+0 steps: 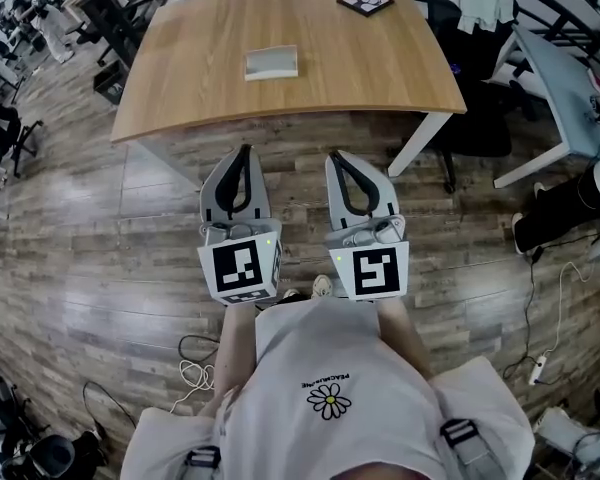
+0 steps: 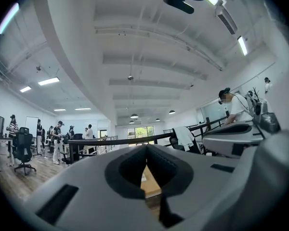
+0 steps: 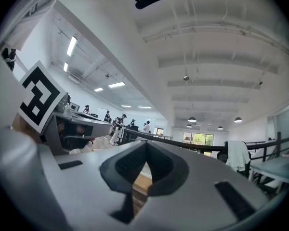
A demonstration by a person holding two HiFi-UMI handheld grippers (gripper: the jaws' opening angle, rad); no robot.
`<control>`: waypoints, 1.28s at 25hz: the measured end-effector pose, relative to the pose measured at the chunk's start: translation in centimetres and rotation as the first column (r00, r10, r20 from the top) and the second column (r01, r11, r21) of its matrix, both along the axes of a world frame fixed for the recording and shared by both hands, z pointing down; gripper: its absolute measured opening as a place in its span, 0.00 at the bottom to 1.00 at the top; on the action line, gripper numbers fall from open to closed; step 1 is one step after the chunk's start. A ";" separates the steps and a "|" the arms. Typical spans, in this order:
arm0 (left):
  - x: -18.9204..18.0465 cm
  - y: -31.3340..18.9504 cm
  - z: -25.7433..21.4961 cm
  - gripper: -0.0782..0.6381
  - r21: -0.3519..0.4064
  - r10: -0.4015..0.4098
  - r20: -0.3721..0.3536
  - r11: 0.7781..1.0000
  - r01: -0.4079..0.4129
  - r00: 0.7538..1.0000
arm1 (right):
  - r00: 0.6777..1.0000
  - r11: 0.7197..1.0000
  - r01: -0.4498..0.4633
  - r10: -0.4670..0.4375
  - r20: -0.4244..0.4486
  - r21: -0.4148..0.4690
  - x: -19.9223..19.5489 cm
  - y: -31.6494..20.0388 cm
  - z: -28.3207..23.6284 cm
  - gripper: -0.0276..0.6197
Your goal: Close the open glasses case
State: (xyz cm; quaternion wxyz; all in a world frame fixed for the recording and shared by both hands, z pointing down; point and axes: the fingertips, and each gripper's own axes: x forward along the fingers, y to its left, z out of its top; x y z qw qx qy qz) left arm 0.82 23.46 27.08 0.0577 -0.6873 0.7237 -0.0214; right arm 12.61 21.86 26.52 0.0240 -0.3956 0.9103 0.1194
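Head view looks steeply down on the person (image 1: pixel 330 388) standing well back from the table (image 1: pixel 380 68), so the task appears to be at its very start, with the approach not yet made. Nearest, at the bottom of the frame, cables (image 1: pixel 190 373) lie loose on the wood-pattern floor (image 1: pixel 100 268) beside the person's feet. Just ahead of the body, the left gripper (image 1: pixel 244 152) and the right gripper (image 1: pixel 335 158) are held side by side, pointing toward the table. Each has its jaws pressed together with nothing between them, as the left gripper view (image 2: pixel 146 148) and the right gripper view (image 3: pixel 147 144) confirm. Both tips stop short of the table's near edge, over bare floor. The glasses case (image 1: pixel 271 63), pale and rectangular, lies alone near the middle of the tabletop, in the upper centre of the frame, well apart from both grippers. It is too small to tell how its lid stands. The next move probably calls for stepping forward and reaching over the near edge, one gripper steadying the base while the other pushes the lid down. Nothing on the tabletop blocks that path. A black-and-white marker card (image 1: pixel 365 1) sits at the far edge, and a dark chair (image 1: pixel 475 128) stands off the table's right corner.
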 end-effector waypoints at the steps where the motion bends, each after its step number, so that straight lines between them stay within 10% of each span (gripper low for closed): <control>1: 0.0 -0.2 0.1 0.13 0.000 -0.003 -0.004 1.000 0.003 1.000 | 1.000 1.000 0.010 -0.010 0.010 -0.003 0.0 -0.1 0.0 0.05; 32: -6.4 -17.3 1.5 0.13 0.014 0.063 -0.044 0.998 -0.062 0.997 | 0.989 0.999 0.035 -0.039 -0.141 -0.033 -7.3 -15.6 3.7 0.05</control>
